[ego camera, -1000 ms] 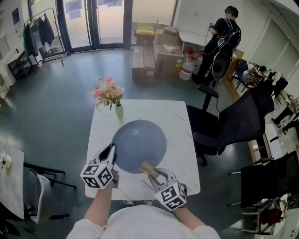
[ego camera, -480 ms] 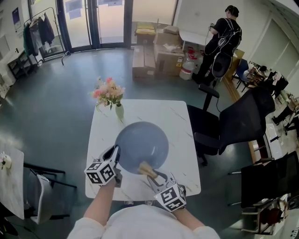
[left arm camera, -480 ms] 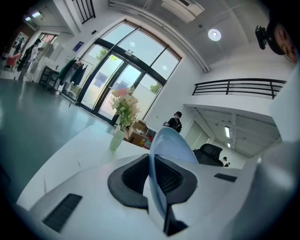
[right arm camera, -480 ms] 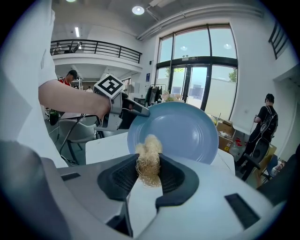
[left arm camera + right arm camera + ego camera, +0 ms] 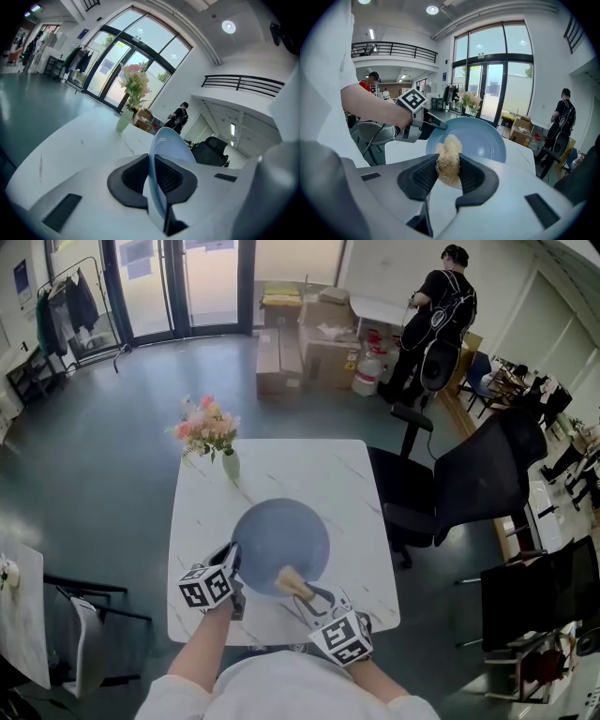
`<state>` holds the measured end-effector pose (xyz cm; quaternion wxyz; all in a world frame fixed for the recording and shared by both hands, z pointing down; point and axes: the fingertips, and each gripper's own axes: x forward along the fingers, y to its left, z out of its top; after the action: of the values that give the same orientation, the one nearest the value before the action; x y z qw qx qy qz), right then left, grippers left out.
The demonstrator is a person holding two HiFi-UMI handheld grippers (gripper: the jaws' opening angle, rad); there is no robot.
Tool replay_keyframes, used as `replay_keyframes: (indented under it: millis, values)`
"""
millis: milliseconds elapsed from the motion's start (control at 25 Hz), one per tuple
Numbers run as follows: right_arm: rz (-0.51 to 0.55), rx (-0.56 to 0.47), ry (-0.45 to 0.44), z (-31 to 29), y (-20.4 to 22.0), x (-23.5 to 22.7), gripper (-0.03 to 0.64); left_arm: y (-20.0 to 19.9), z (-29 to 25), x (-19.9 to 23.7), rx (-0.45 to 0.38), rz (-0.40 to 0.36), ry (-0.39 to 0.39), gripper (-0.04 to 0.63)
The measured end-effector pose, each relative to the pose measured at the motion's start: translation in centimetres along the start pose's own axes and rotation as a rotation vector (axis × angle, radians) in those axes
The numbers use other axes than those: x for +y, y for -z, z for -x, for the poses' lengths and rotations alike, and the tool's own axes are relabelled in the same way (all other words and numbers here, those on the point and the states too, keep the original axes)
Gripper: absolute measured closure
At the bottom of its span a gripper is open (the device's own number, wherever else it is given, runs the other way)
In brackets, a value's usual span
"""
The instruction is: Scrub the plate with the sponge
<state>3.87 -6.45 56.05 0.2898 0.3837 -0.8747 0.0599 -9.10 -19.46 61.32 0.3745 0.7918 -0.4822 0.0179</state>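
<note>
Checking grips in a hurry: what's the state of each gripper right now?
Left gripper: closed on the rim of the blue plate.
Right gripper: closed on the sponge, which is held against the plate.

In the head view, your left gripper (image 5: 229, 559) covers the rim of the plate (image 5: 281, 535) where it bites, and the near end of the sponge (image 5: 291, 580) disappears into your right gripper (image 5: 307, 592). In the left gripper view you get the plate edge-on only, its lower rim sunk between the pads.

Flower vase (image 5: 231, 465) on the white table (image 5: 349, 486) — black chair (image 5: 469, 486) beside, cardboard boxes (image 5: 323, 334) beyond
</note>
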Motion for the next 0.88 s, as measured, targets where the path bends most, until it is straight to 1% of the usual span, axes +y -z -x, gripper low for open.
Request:
replay_keyframes:
  millis: [360,680,880]
  values:
    - [-0.022,0.035,0.021,0.3,1.3,-0.6,0.494,2.9,-2.3,2.5,0.103,0.031,-0.060,0.552]
    - [-0.054,0.055,0.037,0.7,2.5,-0.9,0.494,5.3,-4.3,3.4,0.166,0.066,-0.088,0.552]
    - [-0.067,0.064,0.052,1.3,3.0,-1.3,0.494,6.1,-4.9,3.9,0.189,0.076,-0.109,0.552]
